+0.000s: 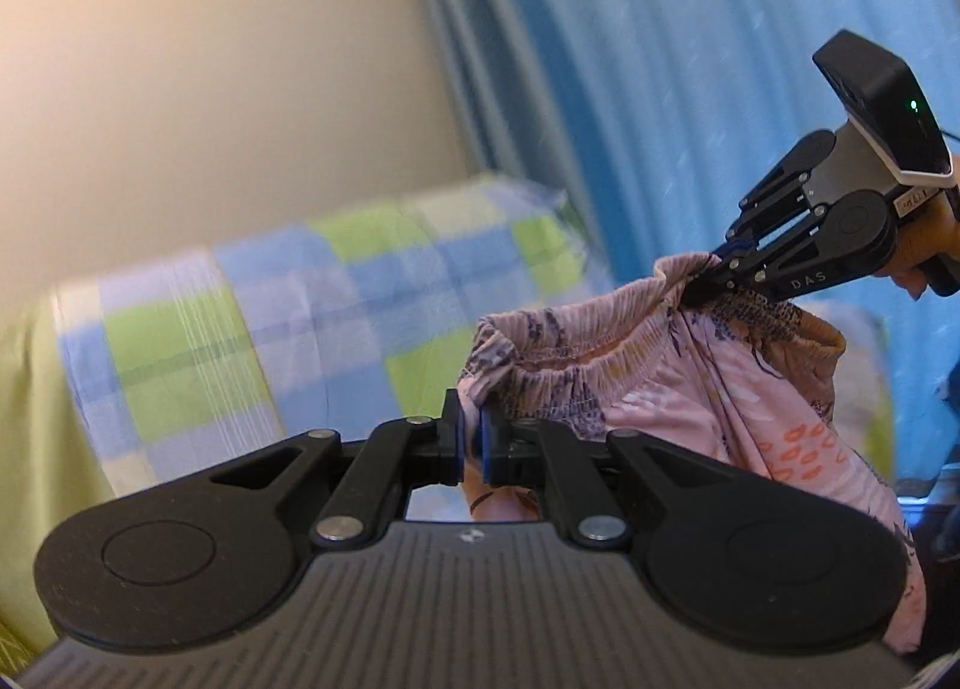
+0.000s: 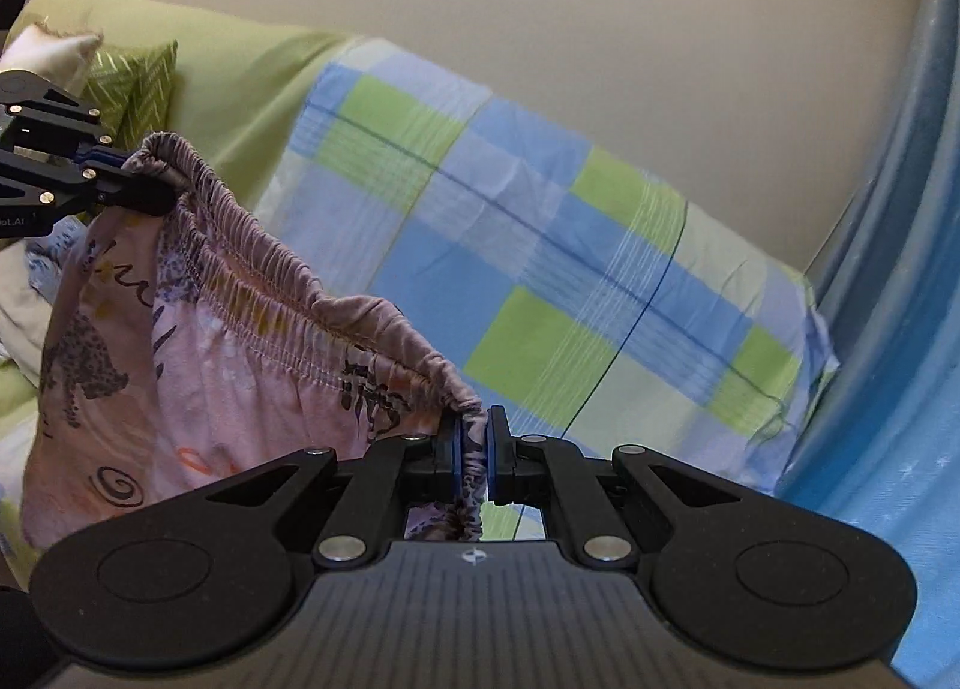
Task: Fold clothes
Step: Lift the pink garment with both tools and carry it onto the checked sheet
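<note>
Pink printed shorts (image 1: 690, 389) with an elastic waistband hang in the air, held up by both grippers. My left gripper (image 1: 472, 437) is shut on one end of the waistband. My right gripper (image 2: 474, 449) is shut on the other end, with the gathered band pinched between its blue pads. In the left wrist view the right gripper (image 1: 708, 275) shows at the upper right, held by a hand. In the right wrist view the left gripper (image 2: 129, 179) shows at the far left. The waistband (image 2: 288, 299) sags loosely between them. The legs hang down below.
Behind the shorts lies a blue, green and white checked pillow (image 2: 540, 245) on green bedding (image 2: 228, 77) against a beige wall. A green patterned cushion (image 2: 138, 89) sits at the far left. Blue curtains (image 1: 660, 89) hang to the right.
</note>
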A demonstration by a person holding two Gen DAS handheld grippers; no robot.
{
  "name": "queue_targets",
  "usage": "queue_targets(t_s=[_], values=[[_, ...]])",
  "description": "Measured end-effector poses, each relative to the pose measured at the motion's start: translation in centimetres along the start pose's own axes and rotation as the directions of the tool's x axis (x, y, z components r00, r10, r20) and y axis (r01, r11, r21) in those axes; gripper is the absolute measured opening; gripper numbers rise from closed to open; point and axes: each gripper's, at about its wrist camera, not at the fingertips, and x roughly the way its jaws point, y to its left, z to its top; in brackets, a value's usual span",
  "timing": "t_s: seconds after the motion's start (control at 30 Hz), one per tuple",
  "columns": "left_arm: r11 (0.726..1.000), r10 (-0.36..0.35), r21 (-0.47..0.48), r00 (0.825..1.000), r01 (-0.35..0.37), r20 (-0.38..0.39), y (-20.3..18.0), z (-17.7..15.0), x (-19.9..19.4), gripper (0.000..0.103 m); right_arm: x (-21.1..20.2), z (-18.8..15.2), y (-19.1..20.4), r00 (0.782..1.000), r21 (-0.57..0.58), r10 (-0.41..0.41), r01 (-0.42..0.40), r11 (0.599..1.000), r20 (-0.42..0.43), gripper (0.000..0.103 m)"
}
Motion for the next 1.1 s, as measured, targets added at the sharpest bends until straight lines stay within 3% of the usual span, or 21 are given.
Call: queue_targets(t_s=[0.07,0.1,0.2,0.3,0.47,0.57,0.63,0.7,0.77,0.83,0.87,0.9,0.97,1.1], values=[[0.999,0.014,-0.027,0.995,-0.017,-0.097,1.1,-2.9,6.0,0.004,7.4,-1.6,-1.8,0.997,0.064,0.053,-0.05,0.997,-0.049,0.008],[0.999,0.015,-0.037,0.989,-0.021,-0.145,1.6,-4.4,9.0,0.004,10.7,-2.7,-2.7,0.994,0.115,0.087,-0.079,0.99,-0.069,0.016],[0.999,0.01,-0.045,0.959,-0.024,-0.283,2.9,-9.0,16.0,0.004,16.1,-6.8,-5.0,0.992,0.299,0.107,-0.082,0.951,-0.069,0.028],[0.999,0.02,-0.034,0.938,-0.034,-0.345,3.7,-13.2,18.8,0.004,17.1,-11.6,-6.8,0.99,0.45,0.118,-0.071,0.89,-0.076,0.037],[0.997,0.027,-0.061,0.929,-0.053,-0.368,4.5,-16.4,19.3,0.004,16.5,-19.5,-8.1,0.979,0.641,0.149,-0.023,0.767,-0.143,0.042],[0.996,0.029,-0.068,0.927,-0.058,-0.375,4.4,-16.6,19.5,0.004,17.1,-21.0,-6.8,0.974,0.616,0.178,-0.056,0.786,-0.138,0.042],[0.996,0.029,-0.067,0.926,-0.058,-0.376,4.4,-16.5,19.7,0.004,18.0,-20.1,-5.6,0.976,0.546,0.183,-0.088,0.833,-0.122,0.047],[0.996,0.025,-0.065,0.925,-0.053,-0.378,4.4,-16.3,19.8,0.004,19.0,-19.2,-4.3,0.975,0.468,0.185,-0.11,0.877,-0.119,0.06],[0.997,0.017,-0.063,0.926,-0.044,-0.378,4.5,-16.2,19.8,0.004,20.8,-18.8,-3.7,0.973,0.421,0.181,-0.104,0.901,-0.145,0.063],[0.997,0.008,-0.064,0.925,-0.035,-0.38,4.8,-16.1,19.8,0.004,22.6,-19.2,-4.0,0.963,0.448,0.203,-0.106,0.888,-0.176,0.054],[0.998,0.007,-0.061,0.926,-0.033,-0.376,5.0,-15.8,19.6,0.004,22.9,-19.4,-4.5,0.96,0.491,0.219,-0.108,0.865,-0.176,0.017],[0.998,0.008,-0.055,0.929,-0.031,-0.369,5.2,-15.5,19.2,0.004,22.6,-19.4,-5.1,0.962,0.52,0.22,-0.107,0.847,-0.16,0.004],[0.999,0.01,-0.04,0.939,-0.025,-0.343,5.7,-14.3,18.3,0.004,20.8,-18.9,-6.3,0.974,0.536,0.192,-0.1,0.838,-0.119,0.002],[1.0,-0.002,-0.002,0.959,0.001,-0.283,6.2,-11.1,18.0,0.004,16.3,-15.9,-8.8,0.996,0.422,0.037,0.002,0.907,-0.086,0.001]])
